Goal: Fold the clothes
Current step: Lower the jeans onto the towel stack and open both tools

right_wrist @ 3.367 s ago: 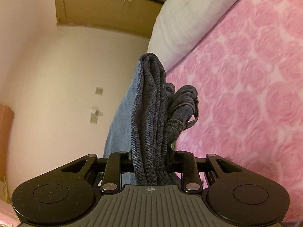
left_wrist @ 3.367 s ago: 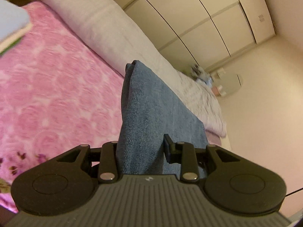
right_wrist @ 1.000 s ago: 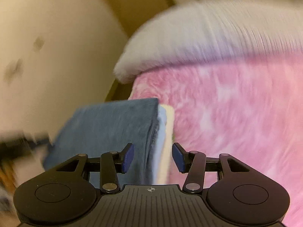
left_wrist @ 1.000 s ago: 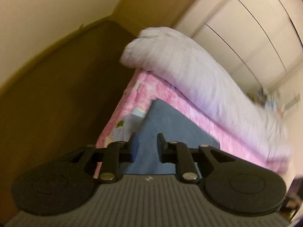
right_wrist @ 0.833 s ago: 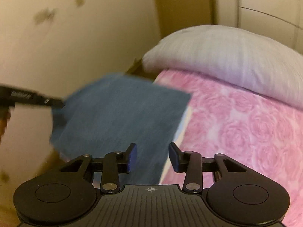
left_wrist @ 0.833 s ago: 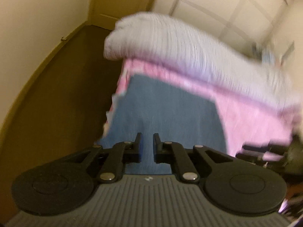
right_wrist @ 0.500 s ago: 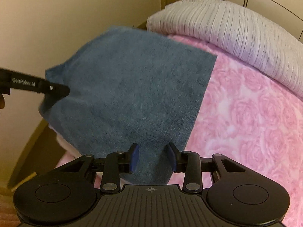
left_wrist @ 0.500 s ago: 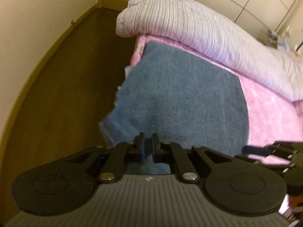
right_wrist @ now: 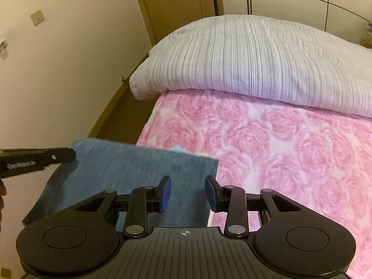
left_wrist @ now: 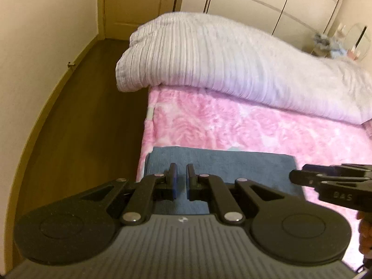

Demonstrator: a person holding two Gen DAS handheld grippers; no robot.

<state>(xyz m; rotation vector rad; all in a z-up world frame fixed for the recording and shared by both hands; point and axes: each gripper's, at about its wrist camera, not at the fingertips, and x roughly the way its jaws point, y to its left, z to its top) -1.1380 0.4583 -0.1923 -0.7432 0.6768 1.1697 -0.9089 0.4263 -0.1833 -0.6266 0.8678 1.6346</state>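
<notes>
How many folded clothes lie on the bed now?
2 visible: a blue cloth at the bed's corner, and a light one peeking from under it. More may be hidden beneath.

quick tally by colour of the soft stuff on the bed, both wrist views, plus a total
Blue: 1, folded blue towel at the bed's near corner, over a paler item barely peeking out (uncounted)
Pink: 1, rose-print blanket
Pale striped: 1, rolled duvet
Total: 3
</notes>
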